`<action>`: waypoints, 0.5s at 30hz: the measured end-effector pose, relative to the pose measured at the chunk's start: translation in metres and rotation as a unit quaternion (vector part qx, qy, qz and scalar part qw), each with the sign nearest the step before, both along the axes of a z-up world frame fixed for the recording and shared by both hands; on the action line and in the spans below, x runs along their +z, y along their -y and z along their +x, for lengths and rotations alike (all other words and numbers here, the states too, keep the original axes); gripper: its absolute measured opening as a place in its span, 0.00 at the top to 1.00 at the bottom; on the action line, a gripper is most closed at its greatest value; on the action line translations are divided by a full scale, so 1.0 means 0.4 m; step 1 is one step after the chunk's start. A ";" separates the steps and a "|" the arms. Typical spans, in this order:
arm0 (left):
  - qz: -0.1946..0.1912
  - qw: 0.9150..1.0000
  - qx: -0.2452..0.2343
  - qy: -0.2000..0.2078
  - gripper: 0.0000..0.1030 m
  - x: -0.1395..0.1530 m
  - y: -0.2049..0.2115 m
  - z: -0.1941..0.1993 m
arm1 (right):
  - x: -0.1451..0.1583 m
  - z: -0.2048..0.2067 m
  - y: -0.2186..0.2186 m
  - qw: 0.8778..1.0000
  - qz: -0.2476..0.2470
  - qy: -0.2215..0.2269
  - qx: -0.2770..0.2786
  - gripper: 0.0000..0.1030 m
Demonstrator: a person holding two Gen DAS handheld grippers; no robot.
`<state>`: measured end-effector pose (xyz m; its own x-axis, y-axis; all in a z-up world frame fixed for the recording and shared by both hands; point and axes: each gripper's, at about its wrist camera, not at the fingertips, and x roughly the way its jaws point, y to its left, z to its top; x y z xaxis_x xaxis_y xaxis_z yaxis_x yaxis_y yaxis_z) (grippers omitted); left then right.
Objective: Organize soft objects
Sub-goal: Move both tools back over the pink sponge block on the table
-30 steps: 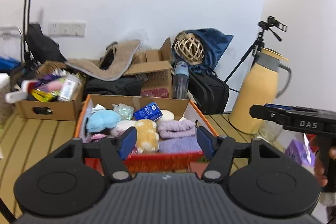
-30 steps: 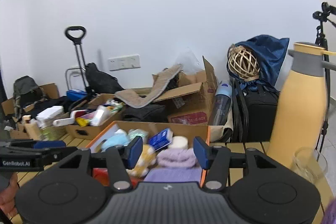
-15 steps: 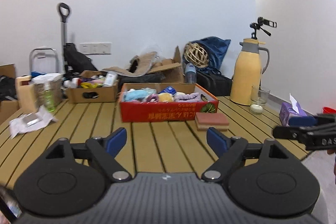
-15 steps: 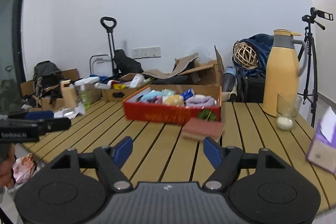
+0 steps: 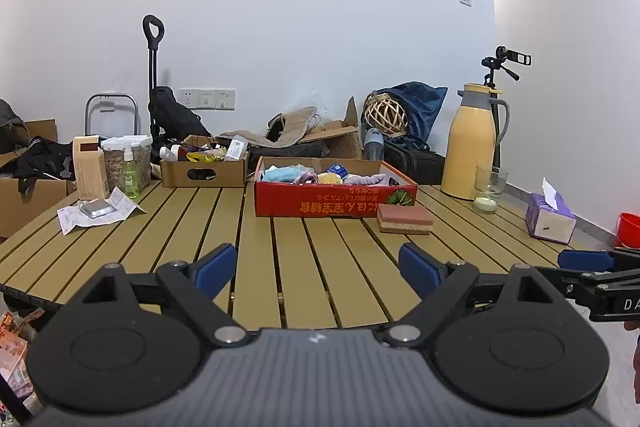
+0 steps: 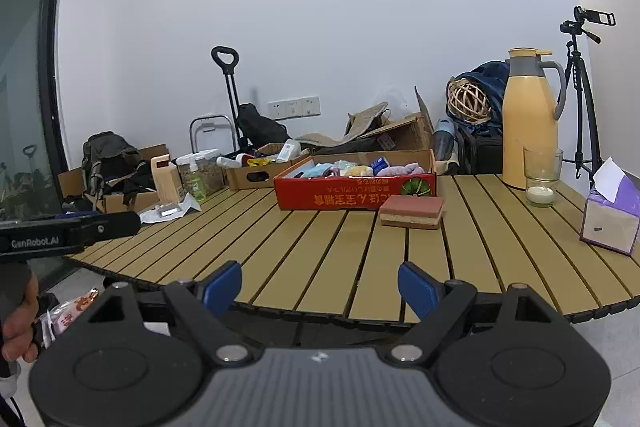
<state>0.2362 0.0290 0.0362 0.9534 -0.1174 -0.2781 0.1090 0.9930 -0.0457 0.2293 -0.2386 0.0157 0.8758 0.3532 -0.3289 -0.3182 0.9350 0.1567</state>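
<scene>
Left wrist view is showing your left gripper (image 5: 318, 265) standing wide with nothing between its blue pads (image 5: 216, 265); the jaws have just been opening further, and only bare slats of the wooden table (image 5: 304, 267) are lying under the gap. You are holding it low over the near edge, tipped slightly downward and aimed at the far side. Straight ahead of the claw, well apart from it, the red cardboard box (image 5: 336, 205) is sitting with the soft objects (image 5: 320, 178) already piled inside: blue, yellow and lilac pieces. Just beside the box's near right corner, the pink sponge (image 5: 405, 219) is lying flat on the slats, outside the box and ahead of your right-hand pad.

Your right gripper (image 6: 320, 287) is doing the same: jaws spread wide, just been opening, empty, hanging past the table's near edge and pointing a little down. From this claw the sponge (image 6: 412, 211) is lying ahead and slightly right, the box (image 6: 356, 193) just beyond it to the left. The other gripper's arm is poking in at the left edge of this view, level with yours.

By the look of it, you are standing between steps. If the sponge counts as soft, the next move is calling for a long reach forward, squaring the pads on its two long sides, then closing gently.
</scene>
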 end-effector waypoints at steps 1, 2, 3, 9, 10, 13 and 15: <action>-0.001 1.000 -0.001 -0.005 0.13 -0.006 0.002 0.010 | -0.005 0.006 0.004 1.000 0.003 -0.002 -0.003 0.18; -0.002 1.000 -0.001 -0.010 0.13 -0.011 0.003 0.018 | -0.010 0.015 0.004 1.000 0.006 -0.005 -0.006 0.18; -0.003 1.000 0.000 -0.016 0.13 -0.018 0.005 0.030 | -0.017 0.025 0.008 1.000 0.008 -0.009 -0.009 0.18; -0.003 0.999 -0.006 -0.045 0.13 -0.054 0.028 0.135 | -0.068 0.119 0.035 0.998 0.022 -0.042 -0.033 0.18; -0.003 0.999 -0.008 -0.049 0.13 -0.058 0.030 0.155 | -0.075 0.137 0.039 0.998 0.023 -0.046 -0.036 0.18; 0.001 0.998 -0.018 -0.057 0.13 -0.067 0.052 0.231 | -0.090 0.207 0.050 0.997 0.025 -0.050 -0.043 0.19; 0.007 0.998 -0.027 -0.059 0.14 -0.071 0.071 0.288 | -0.098 0.263 0.058 0.997 0.027 -0.056 -0.046 0.21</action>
